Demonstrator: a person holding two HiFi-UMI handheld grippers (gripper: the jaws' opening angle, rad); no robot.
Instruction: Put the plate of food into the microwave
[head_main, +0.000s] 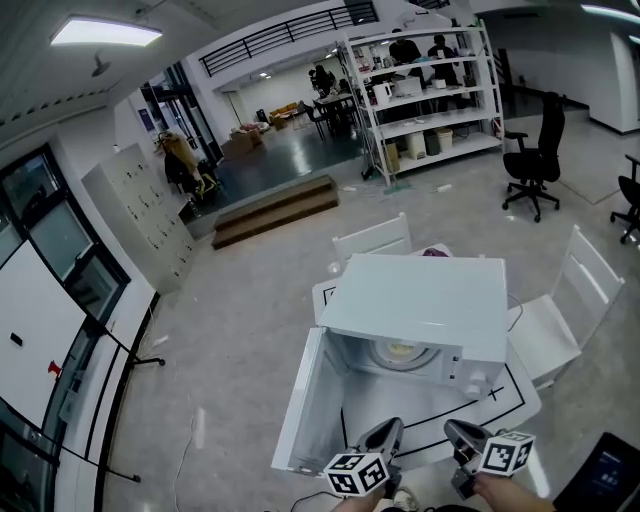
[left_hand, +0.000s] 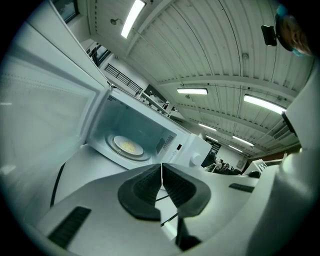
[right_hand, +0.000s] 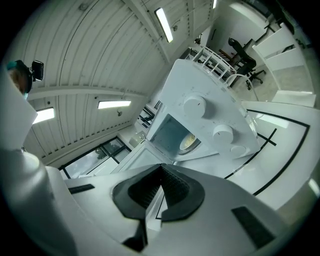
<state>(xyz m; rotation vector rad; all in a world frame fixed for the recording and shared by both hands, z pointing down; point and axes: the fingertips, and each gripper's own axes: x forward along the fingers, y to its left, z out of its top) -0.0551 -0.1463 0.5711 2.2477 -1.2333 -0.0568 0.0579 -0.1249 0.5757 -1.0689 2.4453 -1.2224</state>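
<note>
The white microwave (head_main: 420, 300) stands on the table with its door (head_main: 305, 405) swung open to the left. The plate of food (head_main: 400, 352) lies inside on the turntable; it shows as a pale disc with yellow food in the left gripper view (left_hand: 128, 146) and partly in the right gripper view (right_hand: 188, 142). My left gripper (head_main: 383, 435) and right gripper (head_main: 462, 438) hover side by side in front of the opening, apart from the oven. The left gripper (left_hand: 161, 172) and the right gripper (right_hand: 161, 172) are both shut, pads touching, with nothing between them.
The white table (head_main: 520, 395) carries black lines. White chairs (head_main: 560, 310) stand to its right and behind it (head_main: 372, 240). A dark flat device (head_main: 605, 475) lies at the bottom right. Black office chairs (head_main: 535, 160) and a shelf unit (head_main: 425, 90) stand far back.
</note>
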